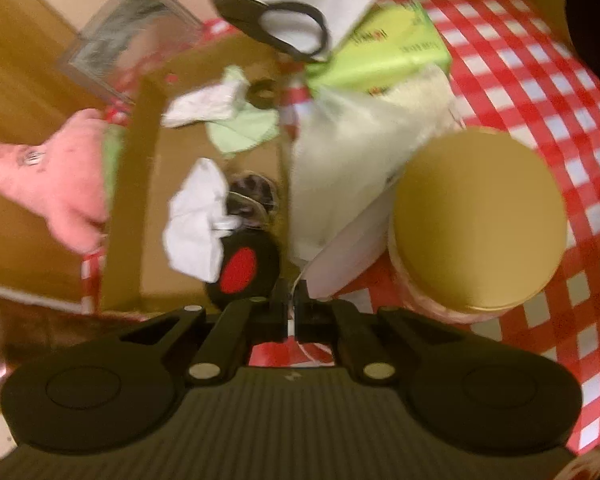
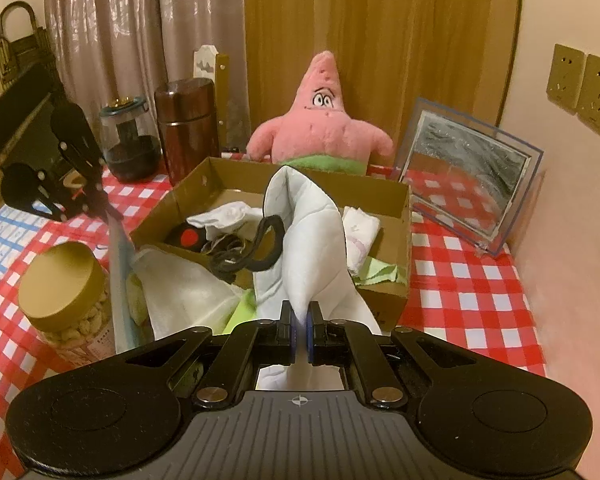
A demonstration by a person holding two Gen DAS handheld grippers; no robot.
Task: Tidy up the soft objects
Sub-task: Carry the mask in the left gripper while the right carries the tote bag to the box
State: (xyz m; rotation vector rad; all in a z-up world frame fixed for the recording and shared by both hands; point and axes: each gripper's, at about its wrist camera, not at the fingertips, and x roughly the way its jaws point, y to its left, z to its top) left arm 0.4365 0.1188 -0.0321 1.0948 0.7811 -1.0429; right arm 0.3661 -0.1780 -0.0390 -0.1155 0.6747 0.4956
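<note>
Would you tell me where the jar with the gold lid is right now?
In the right wrist view the jar with the gold lid stands on the checked tablecloth at lower left, just left of the cardboard box; the left wrist view shows it at right.

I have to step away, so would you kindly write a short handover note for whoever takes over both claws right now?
Right claw: shut on the white padded cloth, held upright in front of the cardboard box; its black strap dangles over the box.
Left claw: shut on a thin pale sheet beside the gold-lidded jar.
Already in the box: white cloths, a green cloth, a black disc with a red spot.
Left outside: the pink star plush behind the box and a cream cloth by the jar.
</note>
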